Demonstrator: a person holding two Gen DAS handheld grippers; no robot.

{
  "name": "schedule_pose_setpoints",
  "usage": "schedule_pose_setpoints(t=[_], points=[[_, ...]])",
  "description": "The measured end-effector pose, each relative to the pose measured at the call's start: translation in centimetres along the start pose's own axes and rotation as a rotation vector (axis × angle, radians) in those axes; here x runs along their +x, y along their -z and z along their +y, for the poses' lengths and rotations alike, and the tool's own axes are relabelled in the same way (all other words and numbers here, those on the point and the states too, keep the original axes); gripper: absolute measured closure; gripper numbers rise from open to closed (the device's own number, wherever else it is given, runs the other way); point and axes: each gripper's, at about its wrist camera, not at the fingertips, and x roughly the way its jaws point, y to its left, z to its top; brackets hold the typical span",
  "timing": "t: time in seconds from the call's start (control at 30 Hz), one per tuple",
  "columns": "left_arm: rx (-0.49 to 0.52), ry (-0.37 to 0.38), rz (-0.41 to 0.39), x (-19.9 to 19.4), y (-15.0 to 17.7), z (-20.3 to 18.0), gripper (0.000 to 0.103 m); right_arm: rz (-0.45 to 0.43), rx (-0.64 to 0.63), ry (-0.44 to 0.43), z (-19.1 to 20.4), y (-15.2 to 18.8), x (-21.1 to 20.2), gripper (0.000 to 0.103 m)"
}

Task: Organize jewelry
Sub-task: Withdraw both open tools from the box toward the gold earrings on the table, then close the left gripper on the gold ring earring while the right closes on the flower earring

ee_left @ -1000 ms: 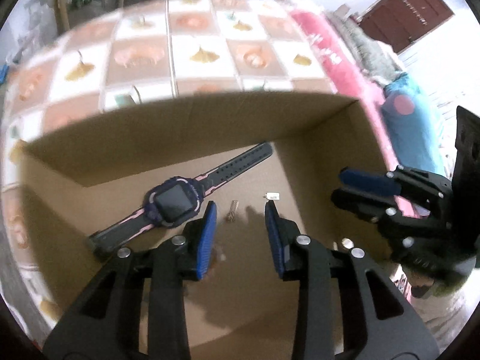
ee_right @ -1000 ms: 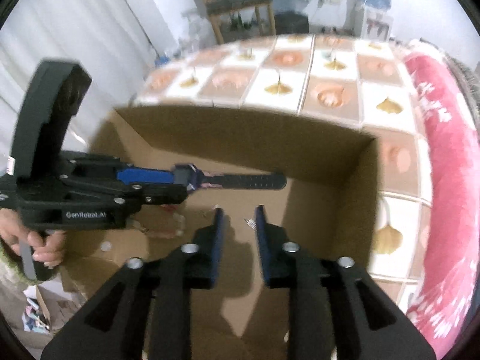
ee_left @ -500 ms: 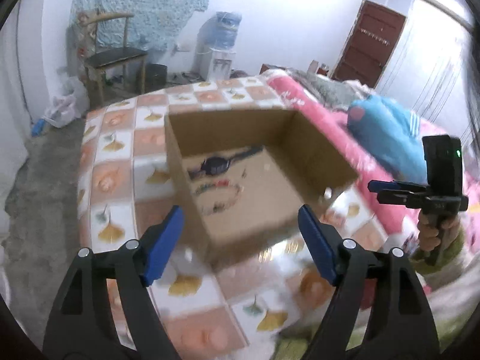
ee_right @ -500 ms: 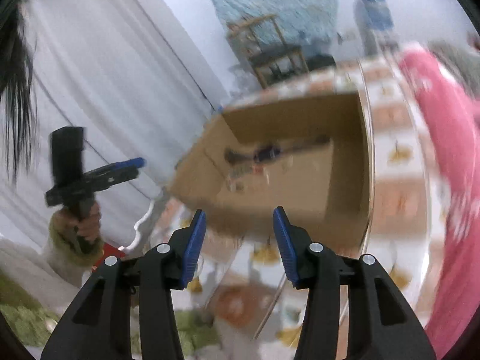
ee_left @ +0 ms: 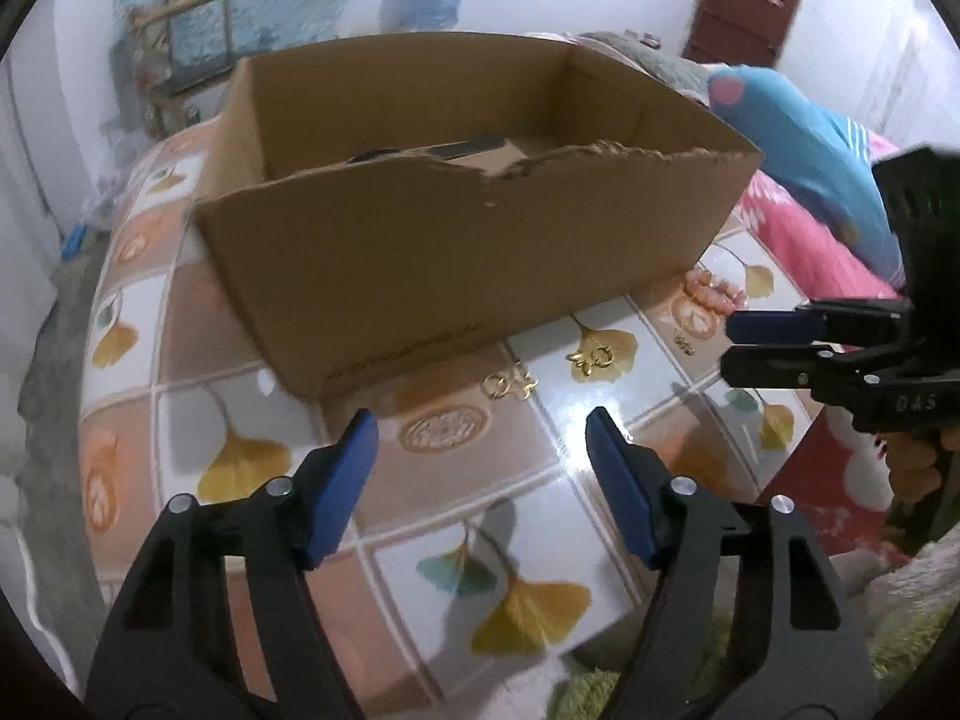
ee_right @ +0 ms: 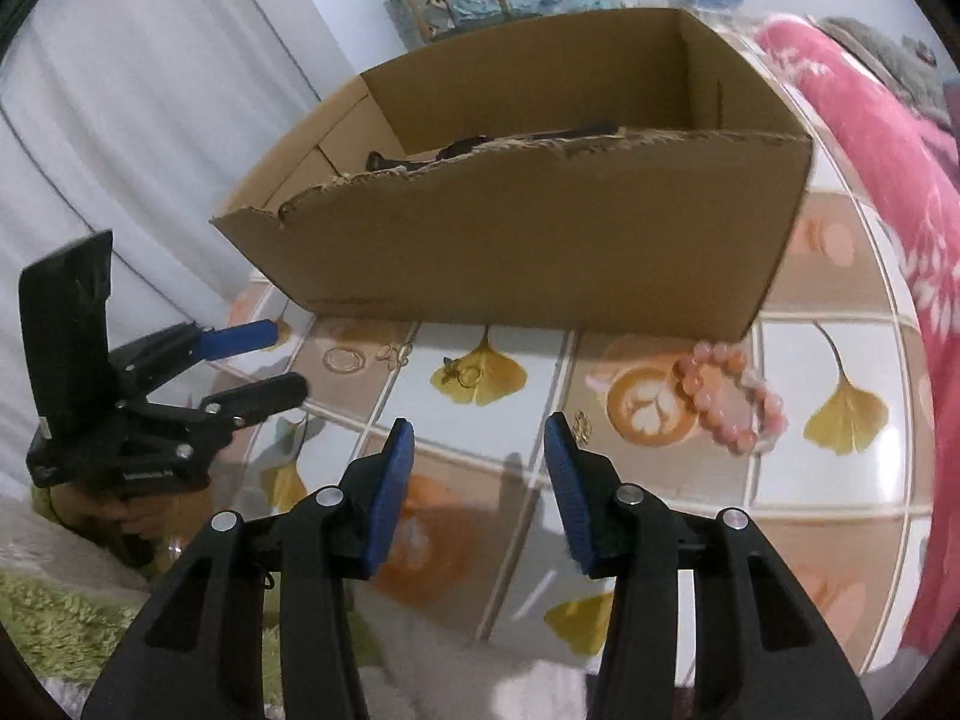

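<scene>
Nearest in, the left tongs (ee_left: 480, 456) hang wide over the tiled worktop (ee_left: 420, 540), nothing between the blue pads; they have just narrowed a touch. The right tongs (ee_right: 480, 450) stand narrower, also empty, jaws having just eased in slightly. Just beyond lie two small gold earrings (ee_left: 510, 385) and (ee_left: 591, 356) on the tiles, near the foot of the cardboard box (ee_left: 456, 252). The right wrist view gives the pink bead bracelet (ee_right: 729, 399) whole, lying beside the box's corner; from the left wrist it is only a strip at the box's edge. Over the torn rim a dark watch strap (ee_right: 540, 135) peeks out inside the box. Farther off, the left view alone catches a blue cushion (ee_left: 798, 138) and a dark red door (ee_left: 750, 0).
</scene>
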Motion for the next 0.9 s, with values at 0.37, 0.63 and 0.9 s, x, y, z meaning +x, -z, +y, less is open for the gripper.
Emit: schedule_pose_setpoints(t=[0.37, 0.63, 0.9], points=[[0.226, -0.098, 0.047, 3.1, -0.1, -1.6, 0.072, 0.031, -0.099, 0.021, 0.7, -1.4, 3.9, 0.072], [0.268, -0.067, 0.068, 4.0, -0.3, -1.6, 0.085, 0.061, -0.177, 0.021, 1.3, -2.5, 5.7, 0.073], [0.285, -0.031, 0.076, 4.3, -0.6, -1.2, 0.085, 0.074, -0.231, 0.024, 1.9, -2.8, 7.0, 0.076]])
